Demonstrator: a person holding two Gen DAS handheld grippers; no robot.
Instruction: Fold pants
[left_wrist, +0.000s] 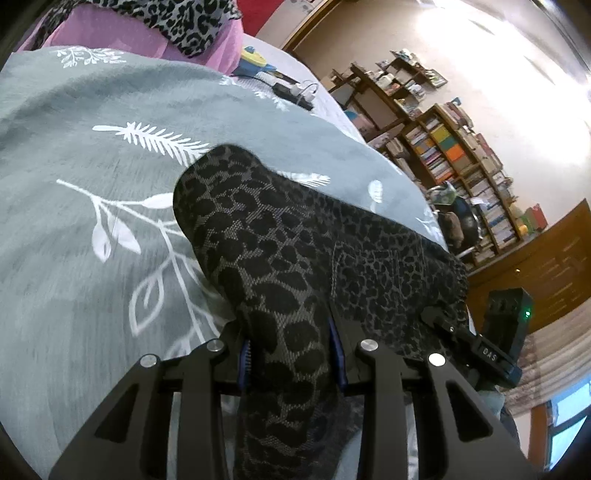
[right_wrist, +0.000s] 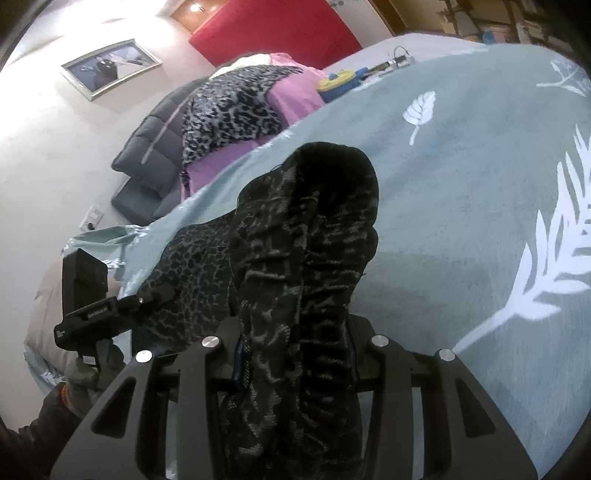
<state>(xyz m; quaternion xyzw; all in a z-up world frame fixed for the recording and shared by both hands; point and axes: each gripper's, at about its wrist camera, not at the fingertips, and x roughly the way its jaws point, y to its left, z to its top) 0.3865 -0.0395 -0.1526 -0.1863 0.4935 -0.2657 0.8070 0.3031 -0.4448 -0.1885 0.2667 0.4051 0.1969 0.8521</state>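
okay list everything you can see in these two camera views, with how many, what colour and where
pants: one, black-grey leopard print, held over the bed by both claws
bedspread: one, grey-green with white leaves, covering the bed
leopard cloth: one, grey-black, on the pink cloth at the far end
pink cloth: one, at the far end
toy: one, blue and yellow, far side of the bed
quilt: one, dark grey, against the wall
picture: one, silver frame, on the wall
bookshelves: several, brown, along the wall
left claw: black, shut on pants
right claw: black, shut on pants
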